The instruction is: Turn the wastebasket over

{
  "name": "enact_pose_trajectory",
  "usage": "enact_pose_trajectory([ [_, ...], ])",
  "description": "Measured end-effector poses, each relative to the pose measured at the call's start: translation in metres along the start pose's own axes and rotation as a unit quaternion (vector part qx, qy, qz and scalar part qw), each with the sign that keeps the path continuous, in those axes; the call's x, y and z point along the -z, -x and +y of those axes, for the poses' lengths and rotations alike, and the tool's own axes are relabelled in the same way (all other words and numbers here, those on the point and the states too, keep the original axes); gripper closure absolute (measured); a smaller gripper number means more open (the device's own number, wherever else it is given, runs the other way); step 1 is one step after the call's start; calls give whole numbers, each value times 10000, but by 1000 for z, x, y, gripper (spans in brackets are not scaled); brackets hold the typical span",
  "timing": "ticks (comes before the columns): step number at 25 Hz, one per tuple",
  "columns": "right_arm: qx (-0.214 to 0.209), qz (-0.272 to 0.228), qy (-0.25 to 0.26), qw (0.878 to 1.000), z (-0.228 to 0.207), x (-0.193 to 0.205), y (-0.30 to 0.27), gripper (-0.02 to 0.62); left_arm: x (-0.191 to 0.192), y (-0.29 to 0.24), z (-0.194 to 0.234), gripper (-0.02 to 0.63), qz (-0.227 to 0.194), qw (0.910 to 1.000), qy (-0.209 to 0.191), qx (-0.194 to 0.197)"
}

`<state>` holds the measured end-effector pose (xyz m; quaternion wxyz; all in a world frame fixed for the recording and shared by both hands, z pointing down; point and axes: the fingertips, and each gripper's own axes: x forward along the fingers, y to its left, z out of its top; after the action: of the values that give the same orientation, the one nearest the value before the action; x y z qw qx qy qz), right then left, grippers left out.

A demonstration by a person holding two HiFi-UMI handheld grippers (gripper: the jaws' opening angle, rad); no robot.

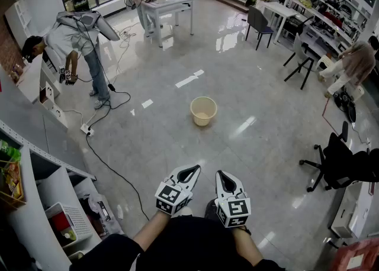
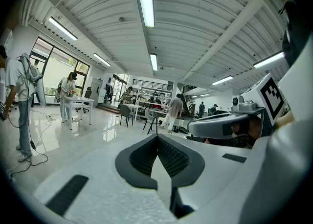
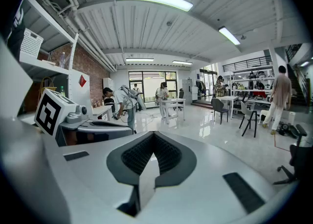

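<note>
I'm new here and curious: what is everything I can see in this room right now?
wastebasket: one, cream, upright on the floor, mid-room.
table: one, white, far end.
office chair: one, black, right edge.
cable: one, black, trailing across floor, left.
bent-over person: one, grey top, left.
other people: at least three, far end and right.
left tongs: one, white and black, shut, empty, bottom centre.
right tongs: one, same colours, shut, empty, beside it.

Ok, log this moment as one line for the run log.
wastebasket: upright on floor, open side up, untouched | left gripper: fingers shut, empty | right gripper: fingers shut, empty
</note>
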<state>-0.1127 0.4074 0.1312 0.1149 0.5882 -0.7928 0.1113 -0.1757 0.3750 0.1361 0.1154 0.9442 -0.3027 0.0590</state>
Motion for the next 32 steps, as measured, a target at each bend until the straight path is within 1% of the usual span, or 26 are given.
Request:
enact_pose_trajectory([
  [3,-4,-53,-29,10000,3,-1,1,585,12,-1,1,600,-79,10000,-13,28],
  [8,-150,-218,-143,9995,6,-6,5,584,19,-1,-2,600,-30,9999,-38,94],
  [11,-176,-211,-145,9995,7,-5,6,584,20,-2,-4,600,-44,9999,-78,102],
  [26,-203,-119,-194,9995,0,1,8,584,23,-8,-10,600,-7,9999,-29,163],
  [32,-269,-59,-266,9993,-1,4,-1,584,25,-12,-2,600,37,9999,15,106],
])
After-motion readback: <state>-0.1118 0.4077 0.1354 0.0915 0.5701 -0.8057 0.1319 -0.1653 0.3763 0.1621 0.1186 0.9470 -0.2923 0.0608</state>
